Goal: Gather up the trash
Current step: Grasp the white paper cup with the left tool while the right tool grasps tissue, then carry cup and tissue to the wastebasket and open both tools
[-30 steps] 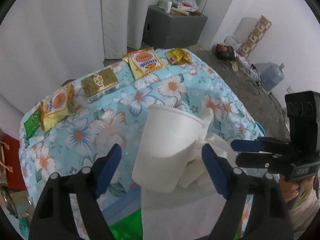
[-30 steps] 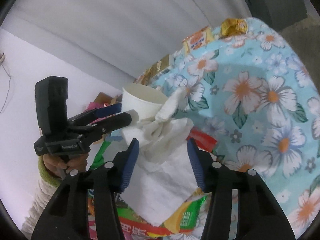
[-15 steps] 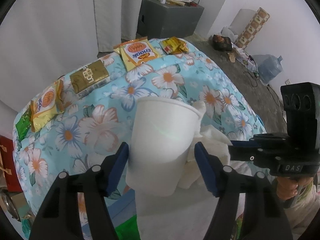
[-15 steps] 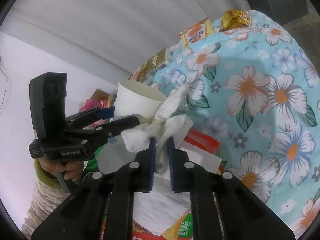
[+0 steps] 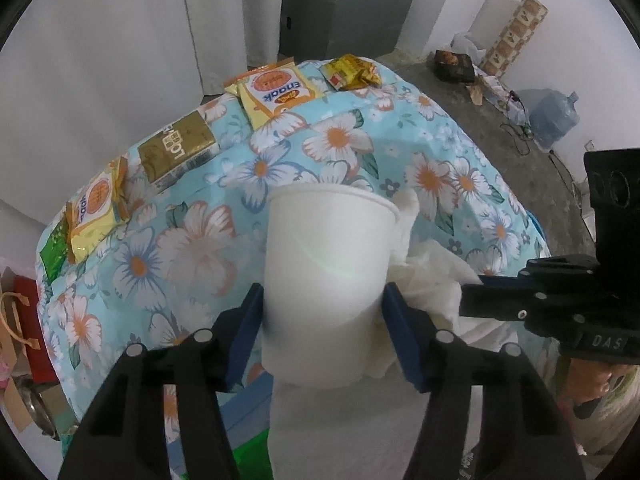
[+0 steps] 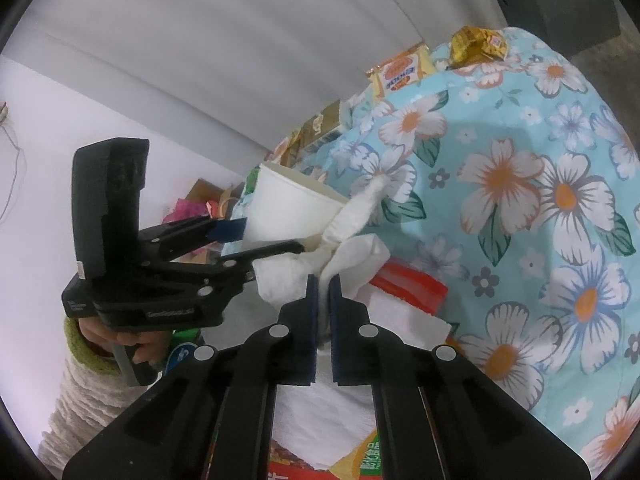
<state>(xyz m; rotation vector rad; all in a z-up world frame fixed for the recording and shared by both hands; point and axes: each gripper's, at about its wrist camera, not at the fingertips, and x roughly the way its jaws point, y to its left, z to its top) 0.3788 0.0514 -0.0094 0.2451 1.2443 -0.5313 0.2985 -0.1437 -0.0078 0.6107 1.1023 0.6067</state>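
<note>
My left gripper (image 5: pixel 322 312) is shut on a white paper cup (image 5: pixel 326 280), held upright above the floral tablecloth (image 5: pixel 440 168); the cup also shows in the right wrist view (image 6: pixel 288 212). My right gripper (image 6: pixel 323 292) is shut on a crumpled white tissue (image 6: pixel 344 236), right beside the cup; the tissue shows in the left wrist view (image 5: pixel 428 276). Below lie more white paper (image 6: pixel 400 312) and a red packet (image 6: pixel 412 284).
Snack packets line the table's far edge: a yellow Enaak pack (image 5: pixel 274 90), a gold wrapper (image 5: pixel 350 72), a gold-brown pack (image 5: pixel 178 150), a yellow pack (image 5: pixel 94 208). A grey cabinet (image 5: pixel 344 20) and a water jug (image 5: pixel 554 114) stand beyond.
Both grippers closed: the left one onto the cup, the right one onto the tissue. The cup now stands more upright and closer in the left view.
</note>
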